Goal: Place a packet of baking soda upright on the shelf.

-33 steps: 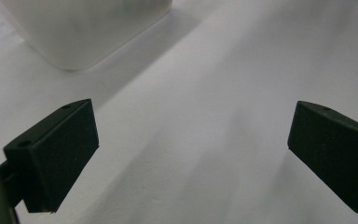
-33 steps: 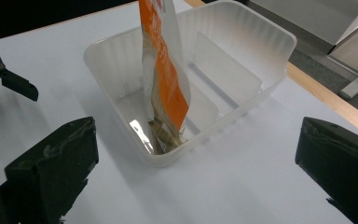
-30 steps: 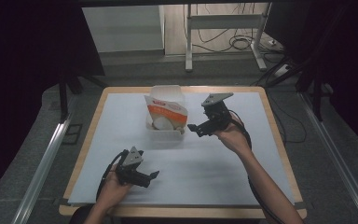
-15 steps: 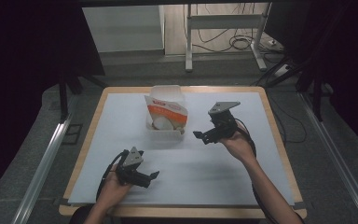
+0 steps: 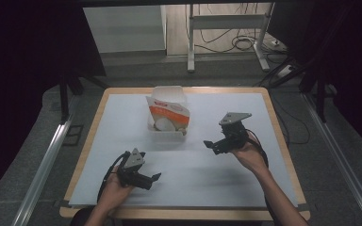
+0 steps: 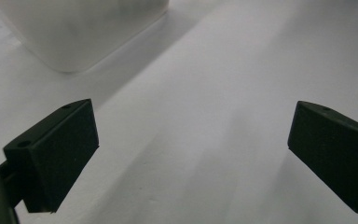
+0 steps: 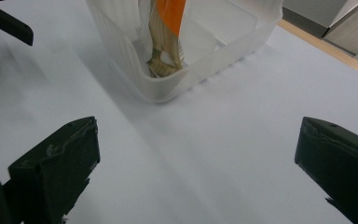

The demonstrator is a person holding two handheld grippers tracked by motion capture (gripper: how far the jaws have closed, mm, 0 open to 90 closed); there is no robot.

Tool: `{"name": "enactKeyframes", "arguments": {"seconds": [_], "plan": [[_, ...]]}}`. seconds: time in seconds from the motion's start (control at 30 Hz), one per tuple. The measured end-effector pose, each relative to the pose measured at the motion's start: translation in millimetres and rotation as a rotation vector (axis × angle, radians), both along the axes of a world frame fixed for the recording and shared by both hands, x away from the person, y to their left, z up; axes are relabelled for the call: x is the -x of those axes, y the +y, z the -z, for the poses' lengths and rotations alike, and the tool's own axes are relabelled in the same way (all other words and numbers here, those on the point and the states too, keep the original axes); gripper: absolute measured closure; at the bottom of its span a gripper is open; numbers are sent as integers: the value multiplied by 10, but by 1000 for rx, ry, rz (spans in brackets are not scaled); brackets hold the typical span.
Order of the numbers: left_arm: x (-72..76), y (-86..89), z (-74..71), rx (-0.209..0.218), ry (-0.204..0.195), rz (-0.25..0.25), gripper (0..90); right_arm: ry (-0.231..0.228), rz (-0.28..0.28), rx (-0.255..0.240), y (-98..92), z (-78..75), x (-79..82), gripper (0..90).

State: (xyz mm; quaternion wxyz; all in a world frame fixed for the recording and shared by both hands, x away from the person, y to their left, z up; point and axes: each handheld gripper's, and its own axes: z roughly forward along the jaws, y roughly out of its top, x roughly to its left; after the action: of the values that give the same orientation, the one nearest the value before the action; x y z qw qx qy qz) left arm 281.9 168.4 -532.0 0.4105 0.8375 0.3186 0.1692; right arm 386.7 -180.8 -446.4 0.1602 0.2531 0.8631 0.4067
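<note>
A translucent plastic bin (image 5: 168,134) stands at the middle back of the white table top (image 5: 207,179). An orange-and-white packet (image 5: 169,114) stands upright inside it. My right gripper (image 5: 211,147) is held above the table to the right of the bin, open and empty, pointing left. In the right gripper view, the bin (image 7: 200,65) and packet (image 7: 167,28) lie ahead of the open right gripper (image 7: 196,149). My left gripper (image 5: 152,179) rests near the front left edge, open and empty. In the left gripper view, its jaws stand wide apart over bare table, with a corner of the bin (image 6: 74,37) ahead.
The table has a wooden rim (image 5: 283,136). One jaw of the left gripper (image 7: 11,27) shows at the top left of the right gripper view. Cables trail from both grippers toward the person. Metal frame legs (image 5: 191,42) and floor cables lie beyond the table.
My right gripper has drawn back from beside the bin, toward the person and to the right, still open. The left gripper has stayed put.
</note>
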Motion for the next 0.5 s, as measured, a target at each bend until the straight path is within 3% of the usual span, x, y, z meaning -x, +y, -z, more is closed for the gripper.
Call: {"name": "enactKeyframes", "arguments": {"seconds": [0.5], "plan": [[-1,-7,3,-7,-2,3,18,-18,65,10,-431,40,246,0]]}}
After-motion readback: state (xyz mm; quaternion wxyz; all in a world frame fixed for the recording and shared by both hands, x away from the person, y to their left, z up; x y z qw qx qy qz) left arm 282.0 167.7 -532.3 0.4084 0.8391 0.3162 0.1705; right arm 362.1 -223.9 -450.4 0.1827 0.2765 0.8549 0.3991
